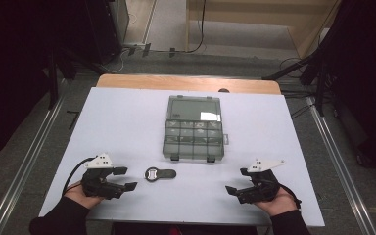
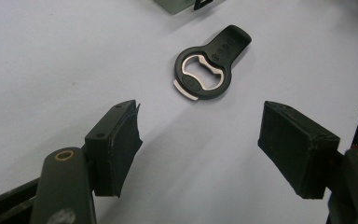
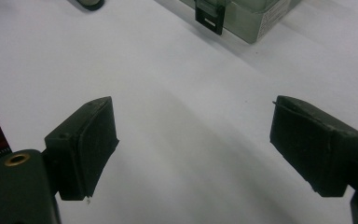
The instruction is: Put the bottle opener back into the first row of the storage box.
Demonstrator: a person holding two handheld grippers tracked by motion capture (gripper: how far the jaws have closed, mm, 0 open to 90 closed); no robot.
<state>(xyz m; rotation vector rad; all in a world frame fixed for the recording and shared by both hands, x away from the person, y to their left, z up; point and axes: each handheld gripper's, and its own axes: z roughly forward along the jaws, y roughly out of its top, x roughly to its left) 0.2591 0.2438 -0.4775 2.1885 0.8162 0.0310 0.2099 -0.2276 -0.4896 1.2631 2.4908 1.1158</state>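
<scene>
A black bottle opener [image 1: 159, 174] with a metal ring lies flat on the white table top, just in front of a closed grey compartment box [image 1: 194, 127]. My left gripper [image 1: 125, 179] rests at the near left, open, its jaws pointing right toward the opener [image 2: 209, 64], which lies a short way beyond them. My right gripper [image 1: 238, 180] rests at the near right, open and empty, jaws pointing left. The box's corner with a black latch [image 3: 210, 16] lies ahead of the right gripper [image 3: 193, 149].
The white table top [image 1: 127, 122] covers a wooden table whose far edge [image 1: 186, 82] shows behind the box. Metal rails, cables and dark stands line the floor at both sides. Bare white surface lies between the two grippers.
</scene>
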